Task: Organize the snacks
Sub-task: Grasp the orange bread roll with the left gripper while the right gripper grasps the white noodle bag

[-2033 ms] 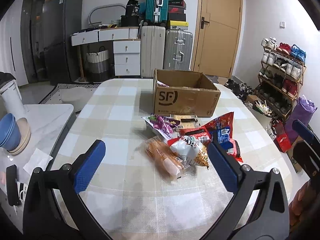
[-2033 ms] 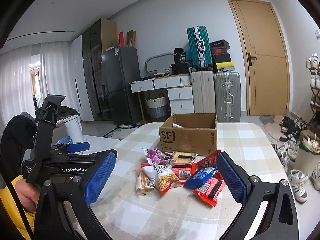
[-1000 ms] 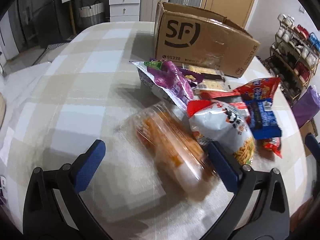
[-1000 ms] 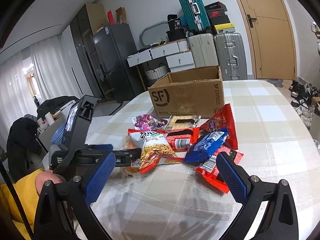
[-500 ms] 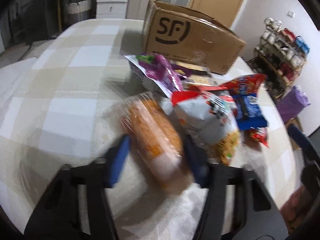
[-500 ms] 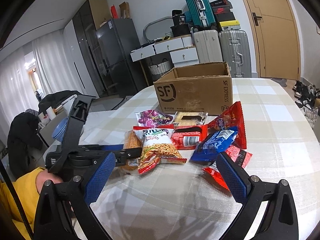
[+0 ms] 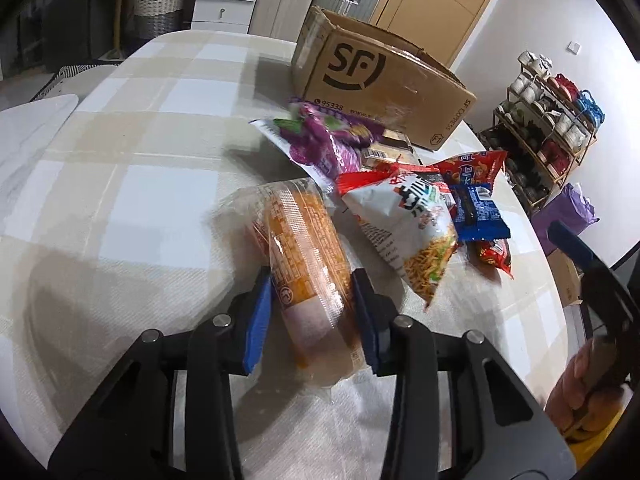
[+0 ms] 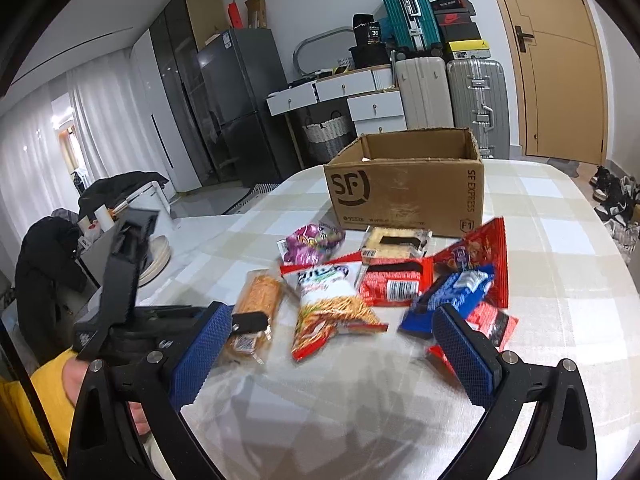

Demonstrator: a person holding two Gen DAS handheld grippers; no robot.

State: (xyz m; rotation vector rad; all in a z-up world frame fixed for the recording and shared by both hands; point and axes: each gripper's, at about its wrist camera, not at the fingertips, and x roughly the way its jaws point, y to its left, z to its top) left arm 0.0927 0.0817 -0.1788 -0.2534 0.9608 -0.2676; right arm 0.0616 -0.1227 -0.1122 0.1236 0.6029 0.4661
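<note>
Biscuits in a clear wrapper (image 7: 308, 248) lie lengthwise on the table (image 7: 132, 184), at the left edge of the snack heap, and the left gripper (image 7: 312, 304) has its blue pads (image 7: 256, 312) pressed against both long sides of the near end. Clamping across the narrow width is likely chosen because the pack is stiff there and can be lifted without buckling. It looks to rest on the cloth, though I cannot be sure it has not begun to rise. Just to its right lies a noodle snack bag (image 7: 404, 224), then a blue packet (image 7: 476, 208) overlapping red packets (image 8: 394, 284), with a purple bag (image 7: 320, 140) and a flat cracker pack (image 8: 396, 242) nearer the cardboard box (image 7: 380, 84). That box stands open-topped just behind the heap, probably so each snack travels only a short way into it. The right gripper (image 8: 332, 348) hangs above the near side of the heap with its jaws wide apart and empty, placed, I judge, to take the blue packet next without crossing the other hand
</note>
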